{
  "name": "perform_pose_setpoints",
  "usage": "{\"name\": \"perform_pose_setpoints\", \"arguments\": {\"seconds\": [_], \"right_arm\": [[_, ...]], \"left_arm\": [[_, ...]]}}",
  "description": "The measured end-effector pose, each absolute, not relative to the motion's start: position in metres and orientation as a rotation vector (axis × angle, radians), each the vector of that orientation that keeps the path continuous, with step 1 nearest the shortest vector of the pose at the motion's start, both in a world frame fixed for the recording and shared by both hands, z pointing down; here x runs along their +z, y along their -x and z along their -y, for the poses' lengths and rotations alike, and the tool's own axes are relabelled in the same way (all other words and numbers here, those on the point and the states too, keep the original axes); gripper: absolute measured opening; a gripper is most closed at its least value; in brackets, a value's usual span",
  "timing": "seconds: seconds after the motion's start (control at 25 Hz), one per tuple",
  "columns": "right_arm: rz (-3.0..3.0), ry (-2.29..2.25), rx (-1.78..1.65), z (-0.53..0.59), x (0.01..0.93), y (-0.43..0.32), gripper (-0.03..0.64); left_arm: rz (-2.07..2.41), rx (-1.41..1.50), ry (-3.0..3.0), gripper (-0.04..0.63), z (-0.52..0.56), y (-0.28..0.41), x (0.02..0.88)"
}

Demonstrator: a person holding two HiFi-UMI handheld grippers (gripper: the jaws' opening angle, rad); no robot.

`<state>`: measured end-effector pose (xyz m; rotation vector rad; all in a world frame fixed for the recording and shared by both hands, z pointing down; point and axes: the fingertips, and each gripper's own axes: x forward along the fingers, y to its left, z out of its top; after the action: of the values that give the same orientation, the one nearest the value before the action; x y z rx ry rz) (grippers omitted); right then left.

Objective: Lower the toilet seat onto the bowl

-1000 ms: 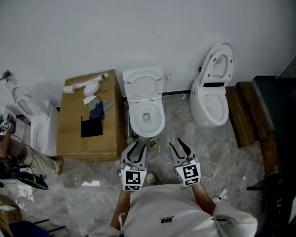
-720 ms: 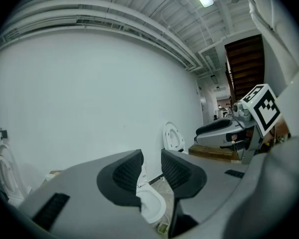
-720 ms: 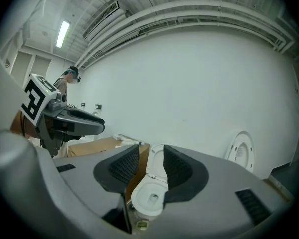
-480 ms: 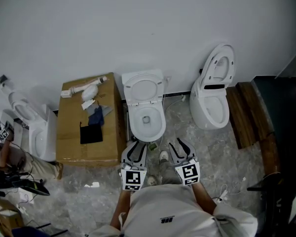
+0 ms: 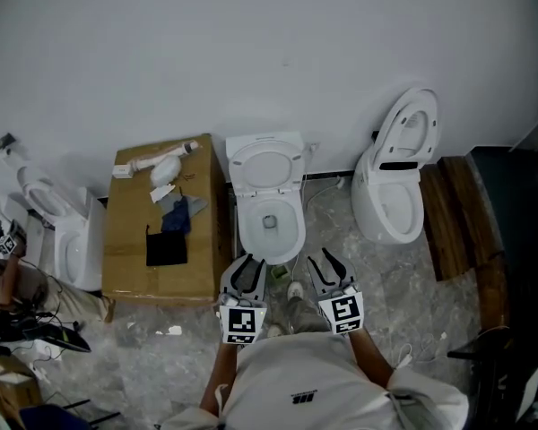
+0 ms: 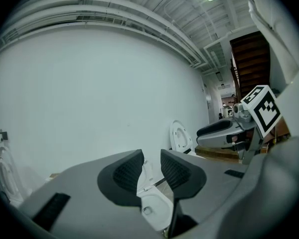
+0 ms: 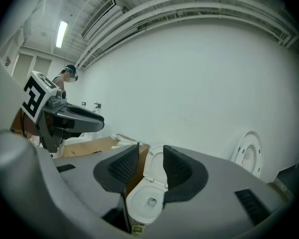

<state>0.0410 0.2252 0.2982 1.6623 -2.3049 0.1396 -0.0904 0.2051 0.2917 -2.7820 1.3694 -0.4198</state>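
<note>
A white toilet stands against the wall in the middle of the head view, its seat (image 5: pixel 266 163) raised upright behind the open bowl (image 5: pixel 272 225). My left gripper (image 5: pixel 248 262) and right gripper (image 5: pixel 322 261) hover side by side just in front of the bowl, touching nothing. Both are open with a narrow gap and nothing between the pads. In the left gripper view, part of the bowl (image 6: pixel 152 205) shows through the gripper (image 6: pixel 152 167). Through the right gripper (image 7: pixel 150 164) I see the raised seat (image 7: pixel 155 167) and the bowl (image 7: pixel 147 199).
A cardboard box (image 5: pixel 130 240) with pipe parts and dark cloths stands left of the toilet. A second toilet (image 5: pixel 390 195) with its lid up is at the right, beside wooden planks (image 5: pixel 448 213). A third toilet (image 5: pixel 67 236) and a person (image 5: pixel 9 280) are at far left. Cables lie on the floor.
The head view has shifted a little, so the toilets sit slightly further right. A foot now shows between the grippers. The seat is still upright and both grippers are unchanged.
</note>
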Motion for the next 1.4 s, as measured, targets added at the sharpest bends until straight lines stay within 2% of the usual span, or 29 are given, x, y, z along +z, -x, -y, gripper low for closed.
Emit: {"name": "perform_pose_setpoints", "arguments": {"seconds": [0.84, 1.4], "right_arm": [[2.411, -1.49, 0.163, -0.088, 0.31, -0.126, 0.147], [2.425, -1.428, 0.174, -0.029, 0.326, -0.137, 0.147]], "left_arm": [[-1.583, -0.501, 2.661, 0.118, -0.085, 0.013, 0.294], [-1.653, -0.538, 2.628, 0.112, -0.03, 0.005, 0.306]]}}
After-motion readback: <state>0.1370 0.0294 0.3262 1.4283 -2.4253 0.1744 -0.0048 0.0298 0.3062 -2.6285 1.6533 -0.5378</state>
